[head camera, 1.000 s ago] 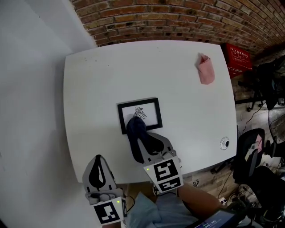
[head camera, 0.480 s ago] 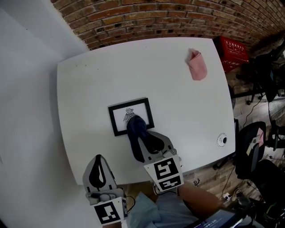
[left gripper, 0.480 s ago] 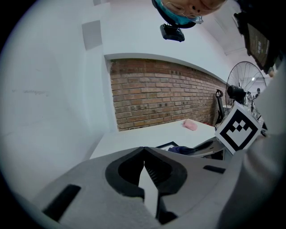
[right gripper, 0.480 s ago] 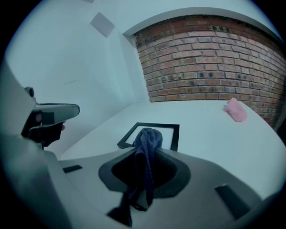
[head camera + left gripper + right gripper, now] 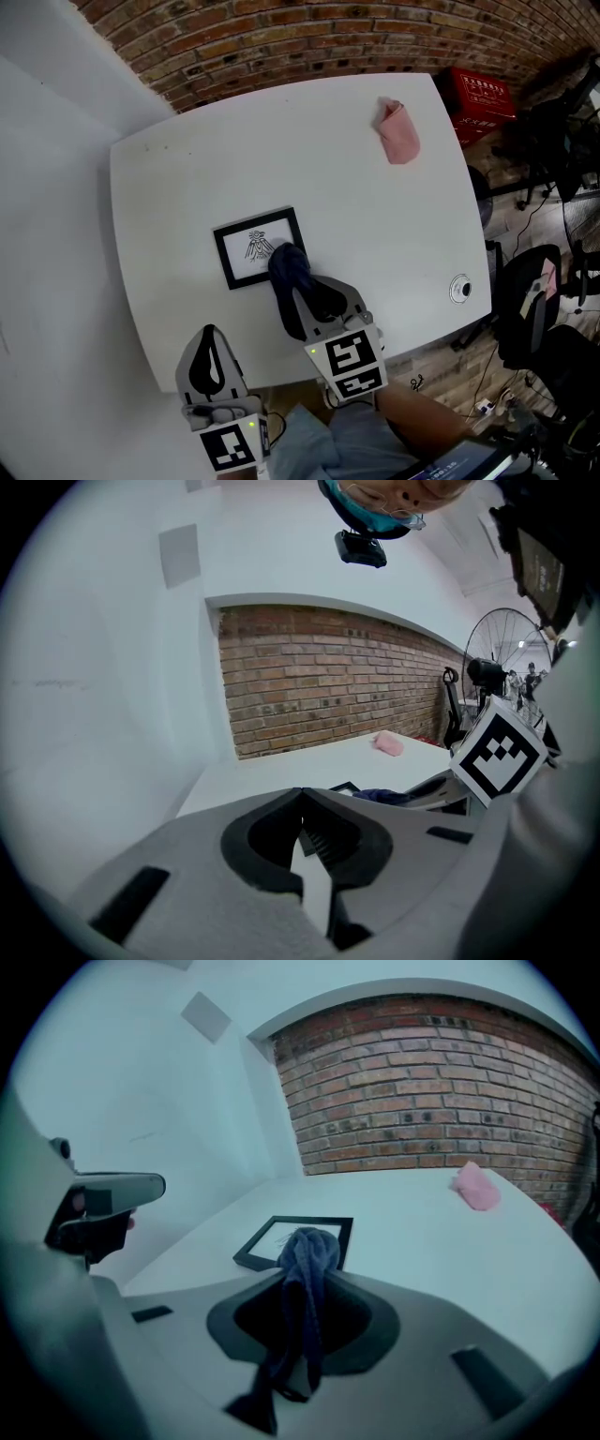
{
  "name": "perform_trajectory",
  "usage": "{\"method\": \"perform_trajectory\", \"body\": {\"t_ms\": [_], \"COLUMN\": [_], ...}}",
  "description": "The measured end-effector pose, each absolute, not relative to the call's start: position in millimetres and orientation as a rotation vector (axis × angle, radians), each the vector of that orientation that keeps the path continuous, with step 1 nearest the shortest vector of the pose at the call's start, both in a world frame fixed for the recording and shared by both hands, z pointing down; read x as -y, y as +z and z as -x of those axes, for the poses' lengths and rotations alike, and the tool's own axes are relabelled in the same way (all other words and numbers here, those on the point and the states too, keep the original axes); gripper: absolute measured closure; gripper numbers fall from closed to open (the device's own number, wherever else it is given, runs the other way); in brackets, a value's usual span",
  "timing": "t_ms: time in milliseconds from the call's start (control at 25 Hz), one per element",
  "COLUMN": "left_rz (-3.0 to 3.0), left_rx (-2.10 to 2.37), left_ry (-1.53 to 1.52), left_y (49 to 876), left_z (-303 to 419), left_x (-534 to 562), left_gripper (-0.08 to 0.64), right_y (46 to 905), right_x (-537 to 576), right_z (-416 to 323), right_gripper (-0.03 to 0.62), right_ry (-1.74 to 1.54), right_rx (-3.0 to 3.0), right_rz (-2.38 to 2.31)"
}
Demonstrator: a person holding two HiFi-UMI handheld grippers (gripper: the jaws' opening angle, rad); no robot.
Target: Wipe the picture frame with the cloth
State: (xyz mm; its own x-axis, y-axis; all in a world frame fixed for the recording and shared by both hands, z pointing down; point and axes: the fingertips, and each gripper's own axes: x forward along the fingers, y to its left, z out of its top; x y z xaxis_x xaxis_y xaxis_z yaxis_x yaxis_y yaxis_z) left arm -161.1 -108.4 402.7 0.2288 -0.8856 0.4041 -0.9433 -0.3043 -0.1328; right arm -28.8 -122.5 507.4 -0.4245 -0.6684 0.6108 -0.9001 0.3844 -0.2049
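A small black picture frame with a line drawing lies flat on the white table; the right gripper view shows the frame just ahead of the jaws. My right gripper is shut on a dark blue cloth, and the bunched cloth rests over the frame's near right corner. My left gripper hangs shut and holds nothing, off the table's near edge to the left. In the left gripper view the frame and cloth peek over the jaws.
A pink cloth lies at the table's far right, also seen in the right gripper view as the pink cloth. A round cable hole sits near the right front corner. A brick wall runs behind; a red crate and chairs stand right.
The head camera swung, so the table and frame slid left in view. The cloth went from the frame's lower middle to its near right corner. The left gripper stayed put.
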Motion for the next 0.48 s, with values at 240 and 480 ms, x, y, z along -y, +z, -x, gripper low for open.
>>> {"method": "perform_trajectory", "body": {"t_ms": [240,480], "left_rz": [-2.382,-2.436], "left_rx": [1.748,1.743], "left_ry": [0.613,0.573], "left_y": [394,379], "left_z": [145,123], "left_x": [104,96], "left_gripper": [0.551,0.551], "right_y": [503,484], "right_x": [117,109], "right_z": [8,-18], "right_gripper": [0.51,0.51], "right_ry": [0.727,0.689], "right_rx": [2.198,2.199], "right_rz": [-1.395,-1.457]}}
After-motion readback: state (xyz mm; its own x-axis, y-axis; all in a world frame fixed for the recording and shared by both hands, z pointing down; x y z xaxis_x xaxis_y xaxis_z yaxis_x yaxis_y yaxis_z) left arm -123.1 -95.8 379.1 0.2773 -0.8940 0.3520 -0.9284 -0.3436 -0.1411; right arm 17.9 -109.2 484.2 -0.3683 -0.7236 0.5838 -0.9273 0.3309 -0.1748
